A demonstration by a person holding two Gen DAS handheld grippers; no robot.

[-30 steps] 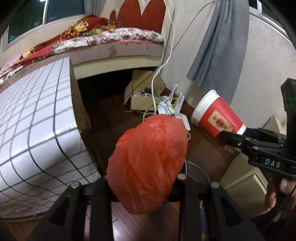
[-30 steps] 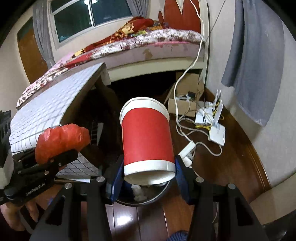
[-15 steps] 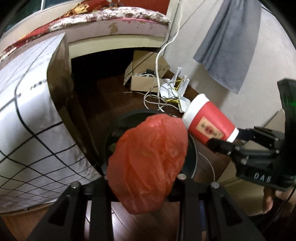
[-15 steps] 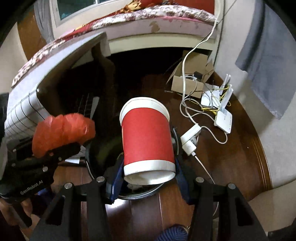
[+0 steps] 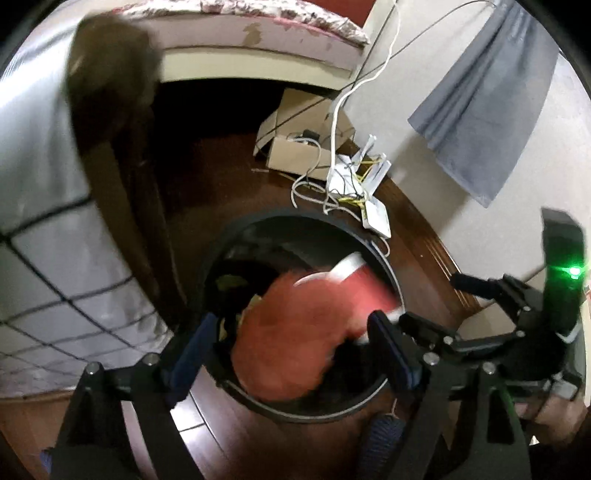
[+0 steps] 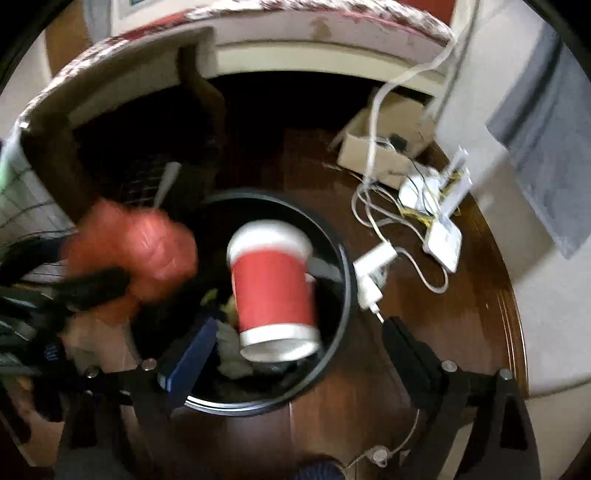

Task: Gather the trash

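While both tools open | cup [image 6: 275,291] between right tool [image 6: 295,343] fingers, over bin [image 6: 343,295]

I'm working in a home bedroom. A bed [image 5: 258,33] with a floral cover runs along the far wall, a grey curtain [image 5: 484,110] hangs beside it, and the floor [image 6: 443,317] is dark wood. A cardboard box [image 6: 373,155], routers [image 6: 443,236] and tangled cables [image 5: 314,188] lie on it near a black bin [image 6: 343,266].
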